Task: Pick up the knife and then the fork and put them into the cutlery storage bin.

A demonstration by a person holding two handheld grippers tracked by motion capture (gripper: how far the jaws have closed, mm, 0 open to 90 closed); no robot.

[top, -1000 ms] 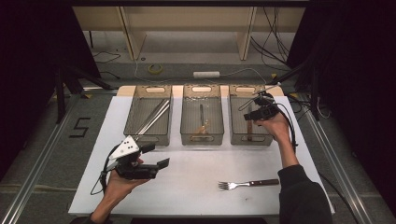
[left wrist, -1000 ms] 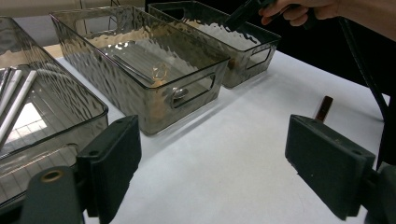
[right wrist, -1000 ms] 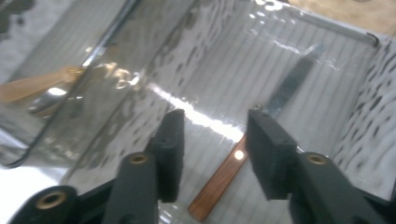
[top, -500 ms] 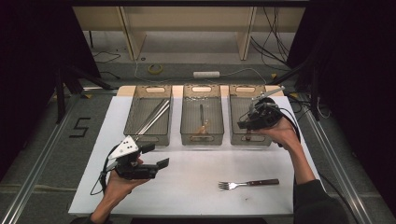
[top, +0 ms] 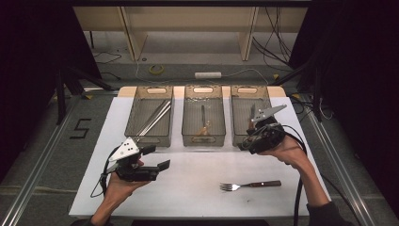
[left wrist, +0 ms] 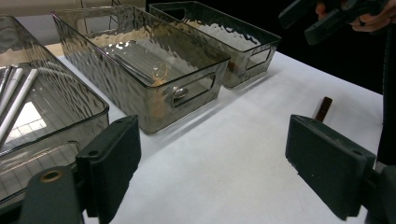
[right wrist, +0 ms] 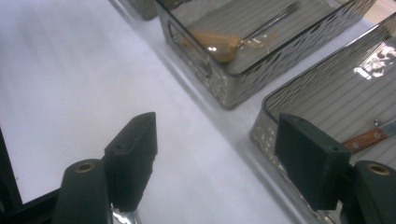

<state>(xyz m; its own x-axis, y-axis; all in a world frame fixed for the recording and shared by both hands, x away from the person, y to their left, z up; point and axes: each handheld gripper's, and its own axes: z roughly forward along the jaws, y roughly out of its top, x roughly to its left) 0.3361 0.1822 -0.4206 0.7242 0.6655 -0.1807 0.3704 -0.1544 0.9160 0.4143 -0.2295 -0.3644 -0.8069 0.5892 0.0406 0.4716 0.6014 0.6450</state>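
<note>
High view
Right gripper [top: 245,142]: held above the near end of the right bin [top: 251,98]; jaws apart and bare. They have just been opening, with nothing between them.
Left gripper [top: 156,157]: low over the white table [top: 197,188], near the left front edge, just in front of the left bin [top: 149,115]; jaws wide apart, gripping nothing.
Fork [top: 250,185]: lies flat on the table, well in front of the right bin, dark handle toward the right, tines toward the left; no jaw touches it.
Middle bin [top: 203,115]: holds a single utensil with a pale end toward the near wall.
Left bin contents: long silvery pieces lying slantwise.

Left gripper view
Own jaws: both black pads stand far apart at the bottom corners, only bare table between them.
Bins: the three clear ribbed bins run away to the upper left; a spoon [left wrist: 161,71] rests in the middle one.
Fork handle: its dark end [left wrist: 322,108] peeks above the right-hand pad, lying on the table, apart from the pad.
Other gripper: the right gripper [left wrist: 322,18] hangs in the upper right corner, above the table.

Right gripper view
Own jaws: spread wide, empty; the left pad is over white table, the right pad over the rim of the right bin [right wrist: 280,119].
Knife [right wrist: 369,137]: wooden handle and a bit of blade lie on that bin's floor, just beyond the right pad, not touched.
Spoon [right wrist: 224,46]: in the middle bin, farther off.
</note>
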